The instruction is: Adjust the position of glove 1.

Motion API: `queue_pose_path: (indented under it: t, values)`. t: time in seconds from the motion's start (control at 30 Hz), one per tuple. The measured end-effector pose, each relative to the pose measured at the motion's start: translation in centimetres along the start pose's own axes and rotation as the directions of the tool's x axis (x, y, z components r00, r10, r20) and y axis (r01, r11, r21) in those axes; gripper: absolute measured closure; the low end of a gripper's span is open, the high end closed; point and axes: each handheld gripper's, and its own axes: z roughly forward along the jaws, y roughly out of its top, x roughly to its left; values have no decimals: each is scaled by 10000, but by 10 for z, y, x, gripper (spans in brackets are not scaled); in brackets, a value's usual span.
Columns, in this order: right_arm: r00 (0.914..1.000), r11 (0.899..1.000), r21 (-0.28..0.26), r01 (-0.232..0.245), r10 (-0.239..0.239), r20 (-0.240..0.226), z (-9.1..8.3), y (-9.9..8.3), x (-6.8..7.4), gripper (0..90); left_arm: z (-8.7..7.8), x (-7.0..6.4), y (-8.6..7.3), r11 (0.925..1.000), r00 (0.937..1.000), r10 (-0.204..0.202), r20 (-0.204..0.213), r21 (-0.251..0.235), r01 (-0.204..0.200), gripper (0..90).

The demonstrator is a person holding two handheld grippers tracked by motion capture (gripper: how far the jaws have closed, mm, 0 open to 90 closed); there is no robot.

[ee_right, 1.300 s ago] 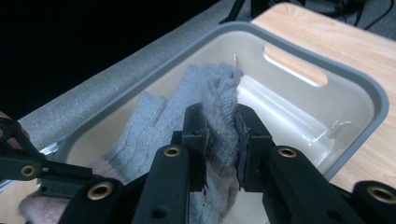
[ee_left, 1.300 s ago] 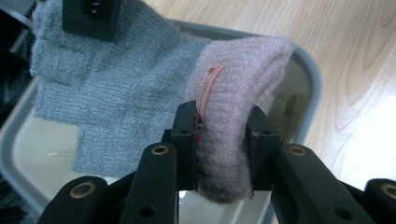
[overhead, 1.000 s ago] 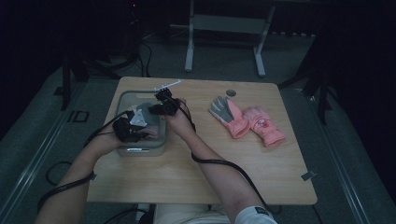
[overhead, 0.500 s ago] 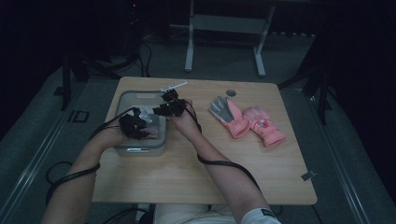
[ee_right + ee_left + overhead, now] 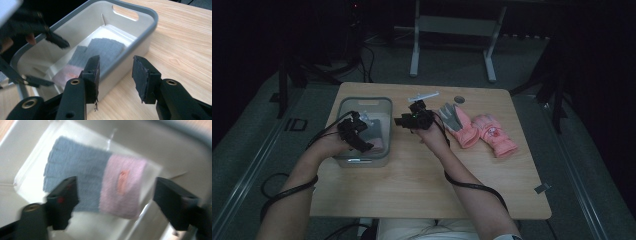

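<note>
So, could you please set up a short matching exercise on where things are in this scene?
Things:
1. grey and pink knitted piece
2. pink gloves
3. left hand-held gripper
4. right hand-held gripper

Places:
a. open, above the table beside the bin
b. on the table, right of the bin
c. flat inside the grey bin
d. open, over the bin's inside

Pairs: 1-c, 2-b, 3-d, 4-a

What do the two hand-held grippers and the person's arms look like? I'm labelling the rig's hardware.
Both are black two-jaw tools. The left gripper has blocky black jaws, one bearing small red marks. The right gripper has flat black pads with ragged edges and brass-coloured rivets at the pivots. A black cable trails along the right forearm, and another loops round the left. The forearms are bare, with a white sleeve edge at the bottom.
</note>
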Motion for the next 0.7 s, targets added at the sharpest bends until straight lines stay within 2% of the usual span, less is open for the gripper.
queue_pose_path:
  t: [0.07,0.2,0.23,0.3,0.37,0.53,0.6,0.7]
  values:
    - [9999,9999,14,166,-166,-26,-10,-5,-1,572,-6,-7,4,9983,9999,-107,69,-574,111,146]
    - [9977,9977,-42,673,-673,49,-30,-15,-3,567,-11,-27,13,9870,9985,-69,551,-1602,156,122]
    - [9965,9966,-49,825,-824,135,-35,-17,-3,568,-11,-32,16,9864,9965,-79,831,-1627,214,121]
    - [9944,9946,-70,1035,-1033,240,-47,-21,-6,570,-9,-43,22,9873,9951,194,971,-1589,-37,120]
    - [9931,9935,-41,1134,-1132,310,-56,-24,-10,575,-7,-53,28,9858,9923,329,1195,-1677,-125,103]
    - [9903,9925,-92,1223,-1214,678,-78,-35,-26,609,-3,-78,39,9729,9821,908,1652,-2253,-521,72]
    - [9890,9920,-128,1255,-1241,809,-86,-39,-35,615,0,-90,42,9685,9780,1213,1697,-2362,-791,68]
    - [9849,9922,-45,1249,-1235,1210,-97,-46,-51,626,5,-105,45,9626,9717,1352,1937,-2581,-825,64]
